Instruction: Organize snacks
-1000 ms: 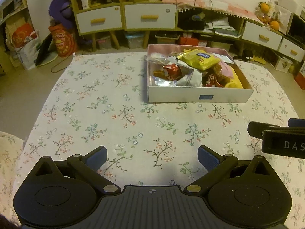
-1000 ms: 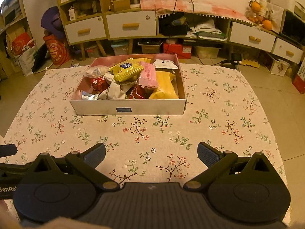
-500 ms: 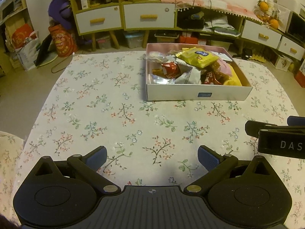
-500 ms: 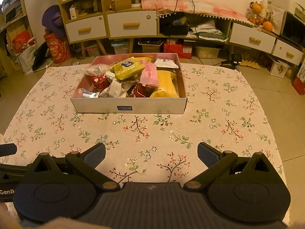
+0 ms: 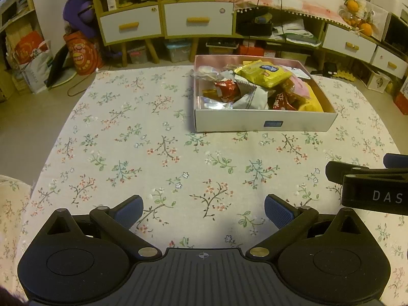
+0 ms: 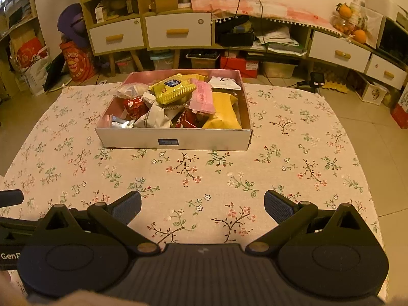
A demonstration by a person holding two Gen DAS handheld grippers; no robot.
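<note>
Hovering low over the near edge of the tabletop (image 6: 293, 137), both grippers are empty with jaws wide apart: left gripper (image 5: 203, 210), right gripper (image 6: 202, 205). They sit side by side, well apart from the box (image 6: 173, 141).

The box sits mid-far on the flowered cloth, right of centre in the left view. Its long axis runs left-right, long side wall with a small blue label (image 6: 167, 142) facing the grippers.

Snacks are heaped inside, none on the cloth that I can see. A yellow packet (image 6: 172, 90) tops the pile, long axis roughly left-right and tilted. A pink packet (image 6: 202, 97) runs near-far beside it, and a large yellow bag (image 6: 224, 112) lies against the right wall.

Risks, my read:
- Loose overlapping stack; grabbing a low wrapper likely drags the neighbours out over the wall.
- Slick crinkly film can slip from a shallow pinch.
- The box looks light, so a sideways pull could skid it or bunch the cloth.
</note>
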